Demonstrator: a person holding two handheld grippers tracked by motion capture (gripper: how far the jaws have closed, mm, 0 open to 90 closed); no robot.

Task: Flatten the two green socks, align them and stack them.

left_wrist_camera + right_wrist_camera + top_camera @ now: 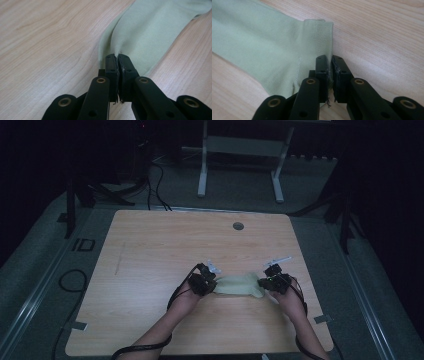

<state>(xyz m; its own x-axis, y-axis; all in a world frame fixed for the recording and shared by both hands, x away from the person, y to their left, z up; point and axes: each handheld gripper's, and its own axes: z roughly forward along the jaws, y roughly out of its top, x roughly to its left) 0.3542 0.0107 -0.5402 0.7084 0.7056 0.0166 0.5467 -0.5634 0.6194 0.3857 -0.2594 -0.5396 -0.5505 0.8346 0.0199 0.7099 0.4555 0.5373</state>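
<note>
A pale green sock (239, 285) lies low in the middle of the frame on the wooden table (150, 250). The left gripper (206, 283) pinches one end tight, jaws closed on the cloth. The right gripper (272, 282) pinches the cuff end the same way. I think they are pulling it flat. Next they likely need to fold it or let go gently.
</note>
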